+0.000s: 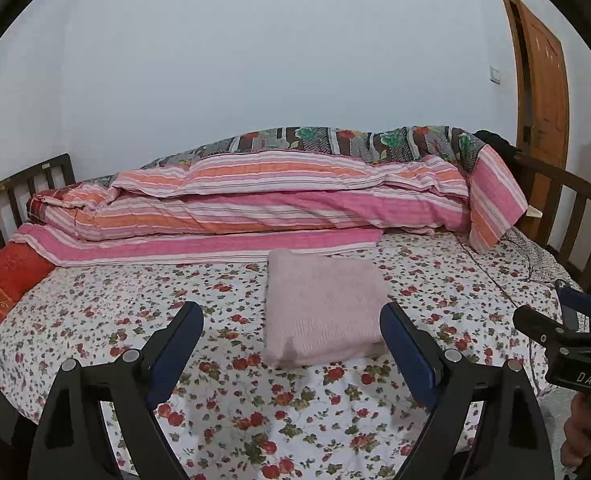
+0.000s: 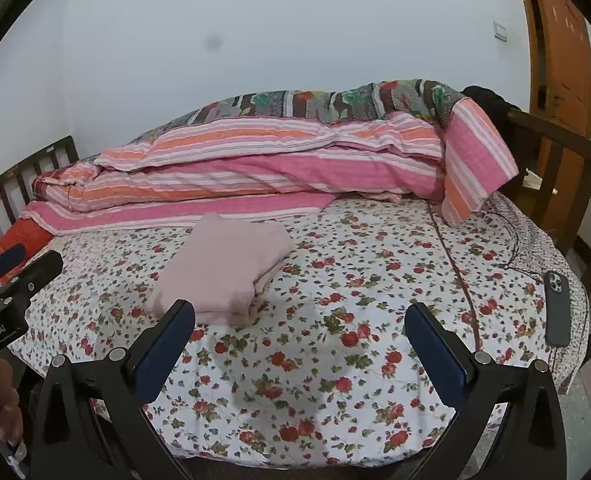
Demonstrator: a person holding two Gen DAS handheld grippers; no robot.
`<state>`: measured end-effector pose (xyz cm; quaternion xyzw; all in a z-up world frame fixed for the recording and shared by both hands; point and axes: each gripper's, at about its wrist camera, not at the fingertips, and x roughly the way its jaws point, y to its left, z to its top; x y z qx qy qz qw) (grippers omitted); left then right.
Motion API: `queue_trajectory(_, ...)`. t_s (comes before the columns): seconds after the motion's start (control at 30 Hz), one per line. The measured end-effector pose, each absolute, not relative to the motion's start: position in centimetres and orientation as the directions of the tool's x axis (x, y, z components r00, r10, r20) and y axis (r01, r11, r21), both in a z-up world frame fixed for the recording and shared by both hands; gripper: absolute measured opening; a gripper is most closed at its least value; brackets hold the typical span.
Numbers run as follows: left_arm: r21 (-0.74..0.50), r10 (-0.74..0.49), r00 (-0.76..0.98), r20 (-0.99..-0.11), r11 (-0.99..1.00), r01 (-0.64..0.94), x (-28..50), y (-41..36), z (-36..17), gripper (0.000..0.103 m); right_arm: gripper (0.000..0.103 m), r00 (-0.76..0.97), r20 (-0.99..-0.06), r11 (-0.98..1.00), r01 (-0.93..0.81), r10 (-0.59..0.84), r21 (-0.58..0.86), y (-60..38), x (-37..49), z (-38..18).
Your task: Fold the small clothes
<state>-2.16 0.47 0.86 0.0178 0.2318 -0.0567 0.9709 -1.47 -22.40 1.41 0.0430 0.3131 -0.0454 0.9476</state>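
On the floral bedsheet (image 1: pixel 231 412) we see the folded pink garment (image 1: pixel 323 308) at twelve o'clock of our left gripper (image 1: pixel 291 320), whose fingers are spread wide, holding nothing. Our right gripper (image 2: pixel 299 320) is equally spread and empty, the garment at its ten o'clock.

One folded pink garment (image 1: pixel 323 308), one striped quilt (image 1: pixel 255 200), one red pillow (image 1: pixel 7 280), one phone (image 2: pixel 557 308), two tongs.

The folded garment (image 1: pixel 323 308) lies on the bed sheet (image 1: pixel 223 408) near the middle of the bed, just before the rolled quilt (image 1: pixel 255 200) along the far edge. A phone (image 2: pixel 557 308) lies near the bed's right edge, a pillow (image 1: pixel 7 280) at the left edge.
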Motion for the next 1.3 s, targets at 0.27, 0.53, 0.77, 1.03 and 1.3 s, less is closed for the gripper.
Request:
queue_trajectory(0.27,0.011,-0.102,0.885,-0.454,0.993,0.120,-2.44,0.27,0.74,0.090,0.103,0.797,-0.599,0.991,0.125,-0.077,0.039,-22.30,-1.77,1.34)
queue_trajectory(0.53,0.004,-0.103,0.879,-0.465,0.993,0.118,-2.17,0.51,0.52,0.090,0.103,0.796,-0.600,0.992,0.126,-0.086,0.026,-21.96,-1.82,1.45)
queue_trajectory(0.77,-0.001,-0.103,0.878,-0.468,0.993,0.116,-2.12,0.83,0.39,0.090,0.103,0.796,-0.598,0.991,0.129,-0.093,0.019,-22.06,-1.98,1.51)
queue_trajectory(1.03,-0.003,-0.102,0.877,-0.469,0.993,0.114,-2.12,0.88,0.37,0.090,0.103,0.796,-0.599,0.992,0.128,-0.091,0.018,-22.01,-1.96,1.52)
queue_trajectory(1.3,-0.001,-0.100,0.878,-0.469,0.994,0.112,-2.13,0.94,0.39,0.090,0.103,0.796,-0.599,0.992,0.126,-0.091,0.017,-22.00,-1.97,1.51)
